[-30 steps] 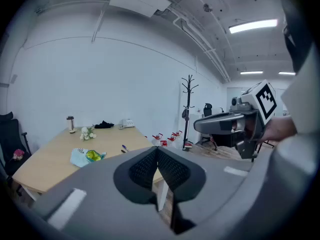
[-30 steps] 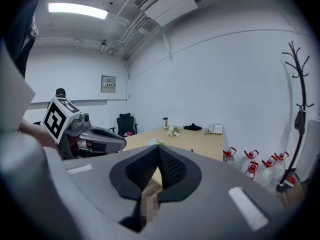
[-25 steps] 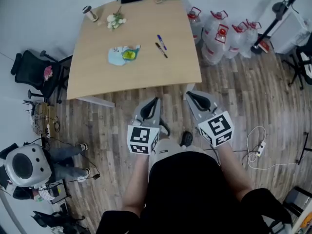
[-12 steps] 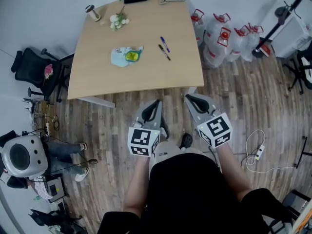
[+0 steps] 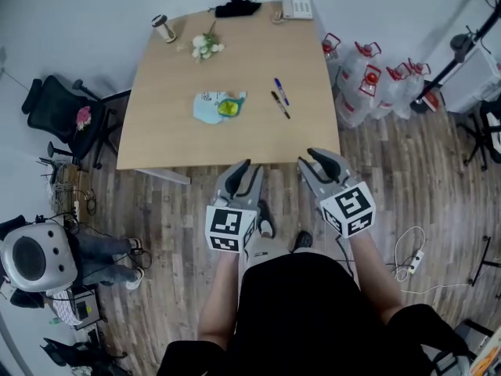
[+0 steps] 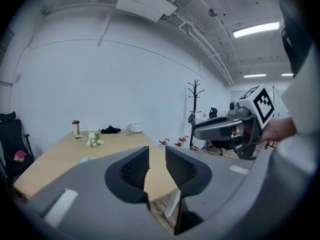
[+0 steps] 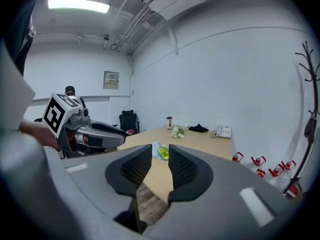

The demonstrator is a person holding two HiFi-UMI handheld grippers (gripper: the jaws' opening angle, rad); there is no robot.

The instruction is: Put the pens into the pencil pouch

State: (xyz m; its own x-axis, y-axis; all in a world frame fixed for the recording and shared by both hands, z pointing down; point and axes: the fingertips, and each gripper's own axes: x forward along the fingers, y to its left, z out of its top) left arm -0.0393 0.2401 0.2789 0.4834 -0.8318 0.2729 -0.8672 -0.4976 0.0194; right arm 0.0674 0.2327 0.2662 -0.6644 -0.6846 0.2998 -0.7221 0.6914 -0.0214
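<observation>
Hovering short of the table [image 5: 172, 131], the left gripper [image 5: 250, 168] and right gripper [image 5: 309, 158], empty with jaws just opening, needed to line up squarely on the pens [image 5: 279, 99] near the pouch [image 5: 220, 106].

Room brightly and evenly lit from overhead. Ceiling light strip [image 6: 257, 29] blown out to white in left gripper view; ceiling lamp [image 7: 78, 5] likewise in right gripper view. Shadows on floor [image 5: 407, 155] kept soft and faint. Table [image 5: 235, 61] top evenly lit, matte. Strong fisheye bending seen in both gripper views, corners blacked out. Head view sharp, edges slightly curved. Pens [image 5: 280, 99] rendered small, detail not resolved.
</observation>
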